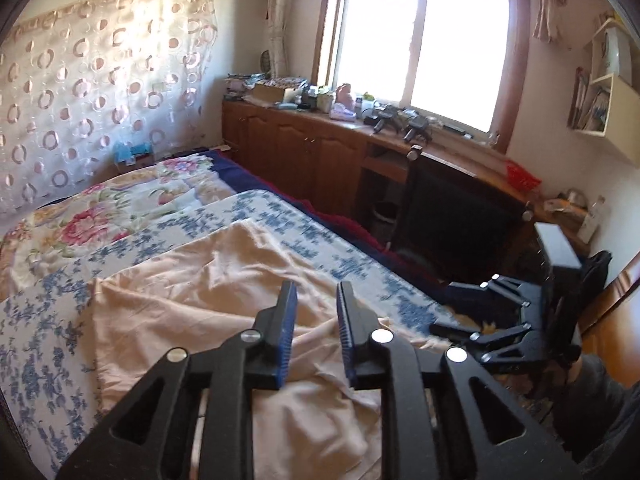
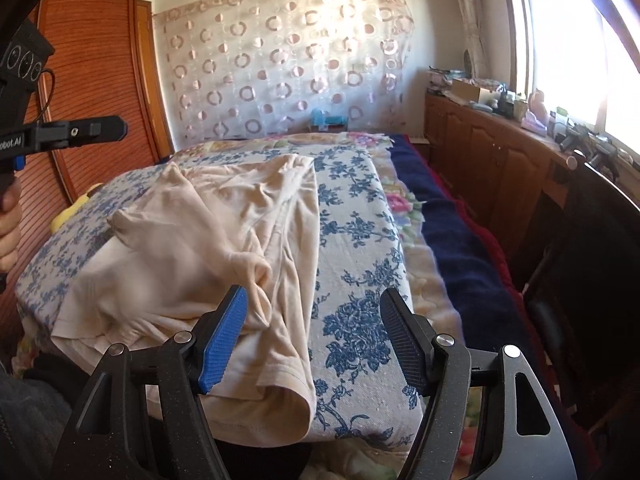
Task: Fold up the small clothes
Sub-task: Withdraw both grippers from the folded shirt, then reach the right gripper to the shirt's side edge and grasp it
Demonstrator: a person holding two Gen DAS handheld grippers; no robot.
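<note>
Peach garment (image 2: 208, 248) lies crumpled and partly doubled over on the blue-flowered cover (image 2: 360, 240) of the bed, its long axis running from the near bed edge toward the far wall. Right tongs (image 2: 314, 312) stand released, nothing between the pads, just above the garment's near hem; cloth sits under the blue left pad and away to the left. Left tongs (image 1: 316, 304) are parted by a narrow gap, gripping nothing, over the cloth's other side, so each is close to its own edge, the right likely nearer to the hem.
</note>
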